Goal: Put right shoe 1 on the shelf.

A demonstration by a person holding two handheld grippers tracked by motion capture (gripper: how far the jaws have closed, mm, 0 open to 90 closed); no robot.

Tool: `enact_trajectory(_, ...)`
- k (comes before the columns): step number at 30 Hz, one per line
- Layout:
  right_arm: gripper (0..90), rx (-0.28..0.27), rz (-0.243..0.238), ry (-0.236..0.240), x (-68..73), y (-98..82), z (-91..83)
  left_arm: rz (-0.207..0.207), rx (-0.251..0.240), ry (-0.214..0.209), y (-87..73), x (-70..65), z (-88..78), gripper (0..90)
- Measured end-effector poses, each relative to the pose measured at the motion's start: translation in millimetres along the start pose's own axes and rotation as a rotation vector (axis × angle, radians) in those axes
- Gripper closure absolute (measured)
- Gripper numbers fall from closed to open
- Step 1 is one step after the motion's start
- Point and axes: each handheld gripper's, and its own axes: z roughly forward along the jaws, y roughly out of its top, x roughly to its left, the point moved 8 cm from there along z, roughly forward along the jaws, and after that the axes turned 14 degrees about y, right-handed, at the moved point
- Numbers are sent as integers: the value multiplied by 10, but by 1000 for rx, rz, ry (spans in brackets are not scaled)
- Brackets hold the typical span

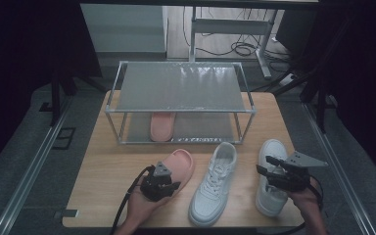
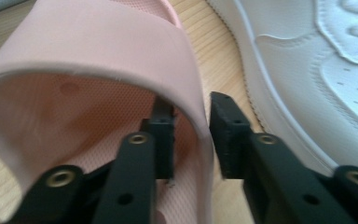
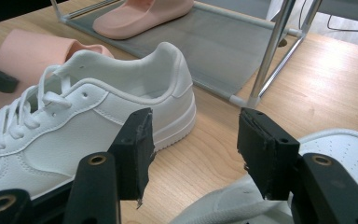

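Left gripper view: the left gripper point(image 2: 191, 135) has one jaw inside the pink slipper point(image 2: 98, 60) and the other outside, straddling the edge of its strap; whether the pads already press on the rubber I cannot tell. In the high view that left gripper sits over the heel end of the slipper, which lies on the wooden table point(image 1: 107, 176), just in front of the shoe rack point(image 1: 181, 93) toward its left half. The right gripper point(image 3: 193, 149) stands with jaws wide apart, nothing between them, in front of the rack's right end above the right white sneaker point(image 1: 270, 176). The middle white sneaker point(image 1: 214, 182) lies in front of the rack's centre, just beside the slipper. A second pink slipper point(image 1: 162, 125) rests on the rack's lower shelf.
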Motion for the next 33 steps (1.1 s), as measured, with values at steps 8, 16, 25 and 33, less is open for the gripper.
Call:
enact_trajectory(8, 463, -5, -3, 0, 3, 8, -10, -24, -21, 47, 32, 2, 6, 804)
enact_trajectory(16, 462, -4, -3, 2, 9, 8, 2, -50, -78, 43, 245, 9, -65, 821)
enact_trajectory(25, 463, -7, -5, -4, -6, 12, -19, -84, -127, 49, 649, 59, 30, 821)
enact_trajectory(33, 463, -4, -5, -4, -14, 10, -23, -134, -158, 87, 1002, 120, 219, 830)
